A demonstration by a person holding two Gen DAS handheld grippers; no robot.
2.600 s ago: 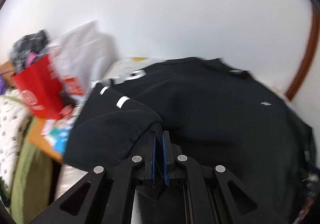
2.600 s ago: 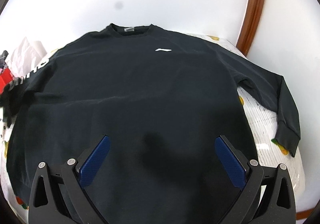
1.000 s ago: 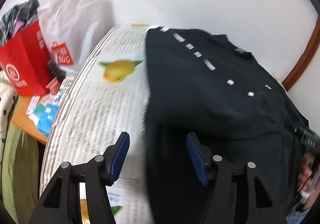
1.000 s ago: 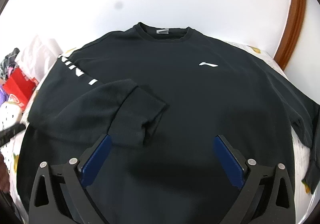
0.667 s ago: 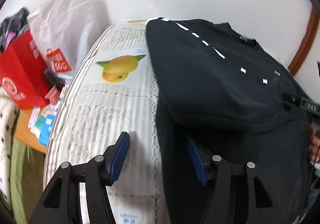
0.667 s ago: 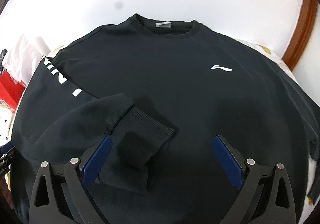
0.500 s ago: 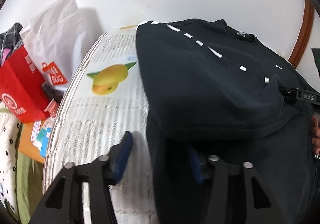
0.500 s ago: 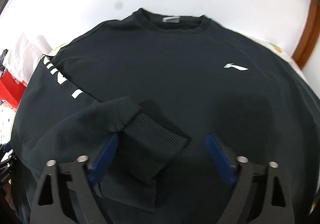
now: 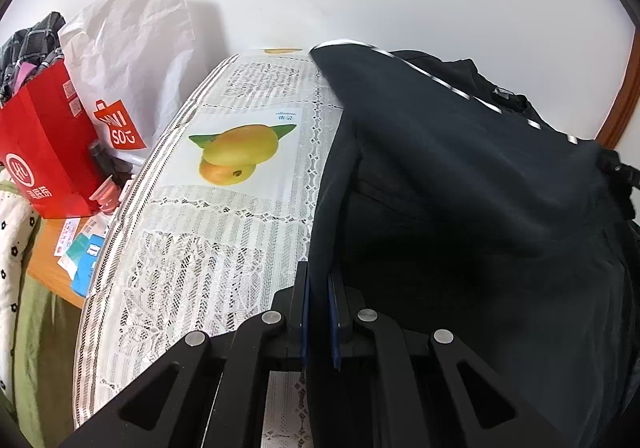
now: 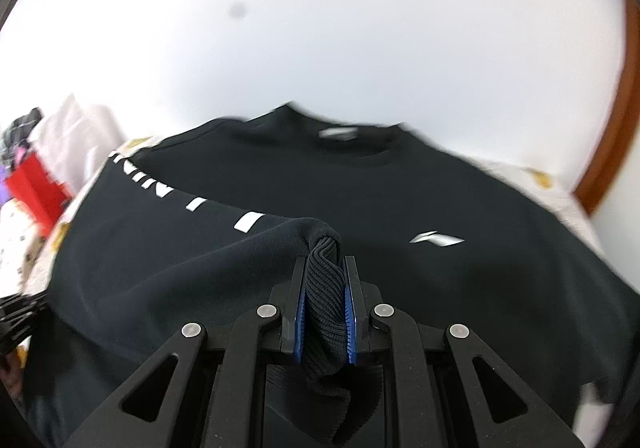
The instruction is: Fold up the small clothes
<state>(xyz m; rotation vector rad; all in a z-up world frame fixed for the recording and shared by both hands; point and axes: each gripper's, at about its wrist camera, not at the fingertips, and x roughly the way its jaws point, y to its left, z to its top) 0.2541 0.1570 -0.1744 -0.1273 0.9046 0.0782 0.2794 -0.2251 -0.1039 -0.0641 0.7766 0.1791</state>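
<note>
Both your grippers grip a black sweatshirt (image 10: pixel 400 208).
Left gripper (image 9: pixel 319 280) has just closed on its side edge; right gripper (image 10: pixel 323 268) has just closed on the ribbed cuff (image 10: pixel 324 288).

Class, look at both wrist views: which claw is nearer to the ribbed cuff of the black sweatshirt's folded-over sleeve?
Right. The right claw is shut on the ribbed cuff. The left claw pinches the black sweatshirt at its side edge instead.

We see left gripper (image 9: pixel 319 312) angled down, jaws just closing, clamped on sweatshirt's (image 9: pixel 460 208) side edge. Right gripper (image 10: pixel 322 310) angled down, jaws just closing, pinching ribbed cuff (image 10: pixel 325 288).
</note>
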